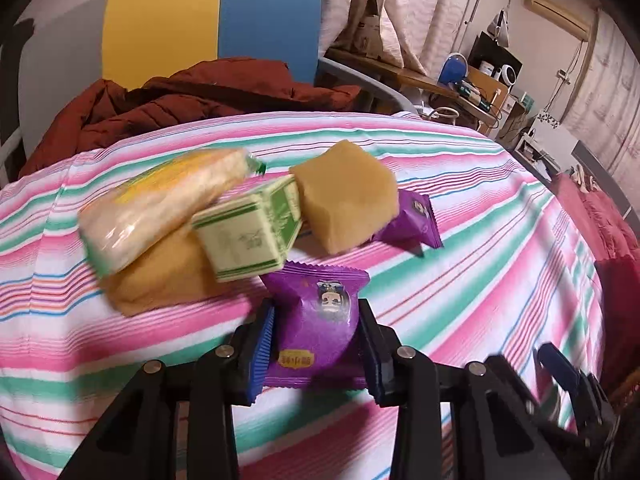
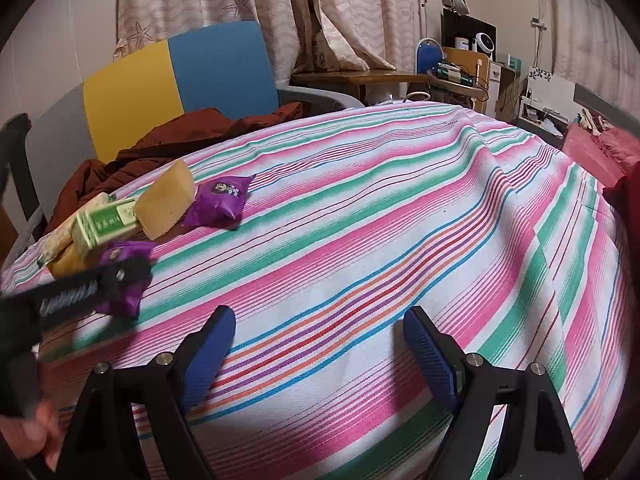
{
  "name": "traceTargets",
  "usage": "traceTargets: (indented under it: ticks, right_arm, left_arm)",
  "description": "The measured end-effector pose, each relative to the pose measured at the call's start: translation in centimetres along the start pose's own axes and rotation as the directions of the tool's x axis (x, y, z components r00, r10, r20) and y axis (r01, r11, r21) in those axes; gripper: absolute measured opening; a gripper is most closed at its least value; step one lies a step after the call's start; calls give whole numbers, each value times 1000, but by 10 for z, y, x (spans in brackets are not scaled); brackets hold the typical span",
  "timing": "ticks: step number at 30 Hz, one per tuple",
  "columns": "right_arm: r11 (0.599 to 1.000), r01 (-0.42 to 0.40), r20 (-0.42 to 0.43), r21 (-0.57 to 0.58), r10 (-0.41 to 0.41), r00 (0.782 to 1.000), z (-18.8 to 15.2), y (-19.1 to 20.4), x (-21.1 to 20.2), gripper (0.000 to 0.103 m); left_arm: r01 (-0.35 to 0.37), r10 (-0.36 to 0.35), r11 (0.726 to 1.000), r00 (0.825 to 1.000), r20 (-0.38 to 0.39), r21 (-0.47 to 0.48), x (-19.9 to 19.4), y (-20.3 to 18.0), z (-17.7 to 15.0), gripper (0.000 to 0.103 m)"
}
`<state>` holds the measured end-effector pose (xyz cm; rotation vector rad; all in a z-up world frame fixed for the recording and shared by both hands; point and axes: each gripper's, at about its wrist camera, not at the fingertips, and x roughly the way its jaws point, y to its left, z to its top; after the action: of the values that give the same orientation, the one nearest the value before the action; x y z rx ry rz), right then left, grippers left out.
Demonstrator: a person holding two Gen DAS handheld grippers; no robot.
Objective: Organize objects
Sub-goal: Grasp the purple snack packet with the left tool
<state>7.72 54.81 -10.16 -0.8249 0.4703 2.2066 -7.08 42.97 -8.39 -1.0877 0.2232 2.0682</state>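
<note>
My left gripper (image 1: 316, 344) is shut on a purple snack packet (image 1: 320, 320) with a cartoon face, just above the striped cloth (image 1: 460, 272). Beyond it lie a green-and-cream box (image 1: 248, 236), a clear-wrapped cracker pack (image 1: 160, 208), two tan blocks (image 1: 348, 196) and a second purple packet (image 1: 412, 220). My right gripper (image 2: 318, 344) is open and empty over bare cloth. In the right wrist view the left gripper (image 2: 120, 276) holds the purple packet (image 2: 128, 280) at the left, next to the green box (image 2: 106, 226), a tan block (image 2: 168, 200) and the other purple packet (image 2: 220, 200).
A yellow and blue chair (image 1: 208, 24) with a brown jacket (image 1: 180, 100) stands behind the table. A cluttered desk (image 1: 472, 84) and curtains are at the back right. A red-covered bed (image 2: 600, 148) lies to the right.
</note>
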Motion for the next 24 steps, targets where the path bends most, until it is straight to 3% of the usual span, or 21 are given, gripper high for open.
traceTargets:
  ticks: [9, 13, 16, 18, 22, 24]
  right_arm:
    - [1000, -21, 17, 11, 21, 1000, 1, -1, -3, 87]
    - [999, -40, 27, -4, 40, 999, 1, 1, -7, 87]
    - [993, -91, -2, -71, 91, 996, 6, 15, -7, 87]
    - [983, -142, -21, -115, 141, 990, 11, 25, -5, 85]
    - [960, -226, 5, -165, 230, 973, 44, 55, 0, 83]
    - [955, -217, 22, -202, 226, 974, 59, 70, 8, 83]
  left_arm:
    - [-42, 37, 996, 998, 58, 83, -34, 19, -35, 38]
    - [-27, 27, 1000, 996, 90, 4, -48, 44, -46, 38]
    - [-6, 12, 999, 995, 103, -52, -50, 56, -46, 38]
    - [-22, 26, 999, 994, 103, -39, -48, 53, -46, 38]
    - [-38, 41, 999, 993, 106, -26, -48, 51, -48, 38]
    - [-30, 33, 999, 993, 109, -31, -48, 52, -49, 38]
